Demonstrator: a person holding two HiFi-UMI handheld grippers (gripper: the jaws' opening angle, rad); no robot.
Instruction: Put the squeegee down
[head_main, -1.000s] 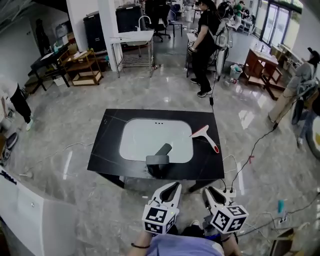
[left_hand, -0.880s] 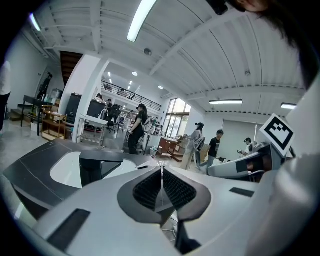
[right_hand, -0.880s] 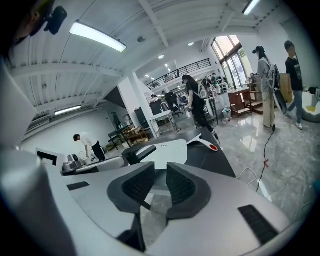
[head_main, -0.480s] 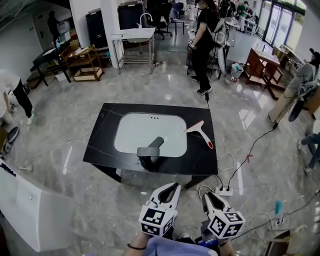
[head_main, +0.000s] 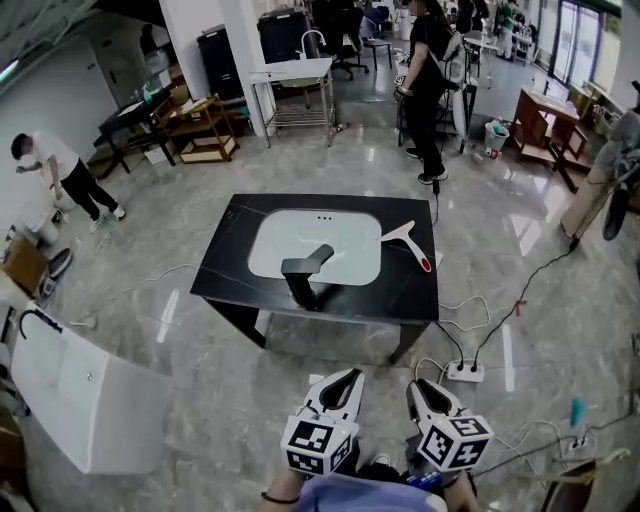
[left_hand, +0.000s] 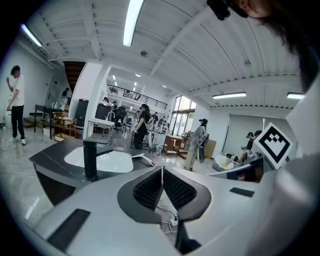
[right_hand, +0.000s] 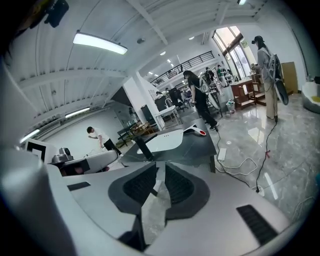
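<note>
Head view: squeegee (head_main: 408, 243) lies flat on the black table (head_main: 222, 268) at the right edge of the white basin (head_main: 270, 243); both grippers are well short of the basin.
Left gripper (head_main: 345, 378) is pressed together and empty. Right gripper (head_main: 424, 388) is closing on nothing, thin gap left. Hands are mostly cut off at the frame edge; the squeegee blade is too small to make out.

Glossy grey marble floor (head_main: 150, 330) spreads all round the black table (head_main: 410, 292). Behind the table is a white metal stand (head_main: 295, 85), behind-left wooden shelving (head_main: 205, 128), far right tall windows (head_main: 580, 40). A power strip (head_main: 466, 371) lies by its near right corner. Strip lights (left_hand: 131, 22) hang overhead.
</note>
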